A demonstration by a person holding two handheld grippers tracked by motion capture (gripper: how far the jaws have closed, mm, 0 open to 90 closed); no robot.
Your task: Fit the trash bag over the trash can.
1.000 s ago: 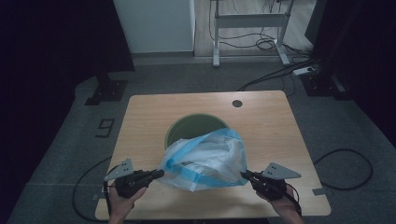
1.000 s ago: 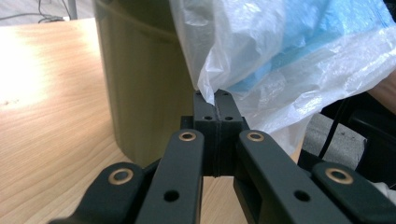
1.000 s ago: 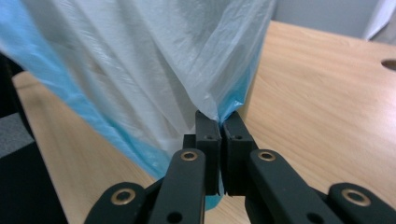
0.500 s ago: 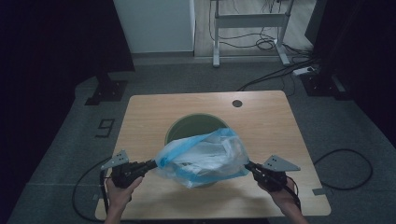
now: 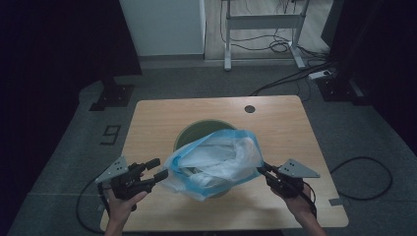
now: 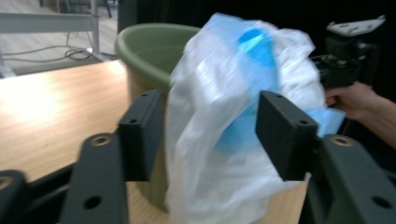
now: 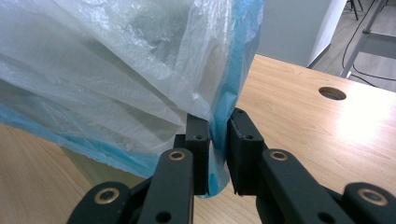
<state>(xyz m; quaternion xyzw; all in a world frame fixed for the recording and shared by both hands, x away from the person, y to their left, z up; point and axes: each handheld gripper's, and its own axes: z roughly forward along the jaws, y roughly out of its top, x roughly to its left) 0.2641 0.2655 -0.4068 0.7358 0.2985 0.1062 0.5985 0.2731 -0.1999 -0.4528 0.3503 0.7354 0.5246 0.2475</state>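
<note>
A translucent white bag (image 5: pixel 216 157) with a blue edge lies draped over a green bin (image 5: pixel 196 129) in the middle of the table. At the bag's left edge is my left gripper (image 5: pixel 160 168). Its jaws have just been opening and now stand wide (image 6: pixel 208 100); the bag (image 6: pixel 210 177) hangs loose beyond them, untouched by the pads. My right gripper (image 5: pixel 260 168) is at the bag's right edge. Its jaws (image 7: pixel 218 119) have just been opening a little, and the blue edge (image 7: pixel 219 140) still runs through the narrow gap between them.
The wooden table (image 5: pixel 162 113) has a round cable hole (image 5: pixel 250 108) at its far right. On the floor beyond lie cables, a desk frame (image 5: pixel 260 22) and a dark stand base (image 5: pixel 113 96). Bare wood lies on either side of the bin.
My left gripper let go of the bag's left edge, spread its jaws and rose slightly. The bag's left side slackened over the bin. The right hand stayed where it was.
</note>
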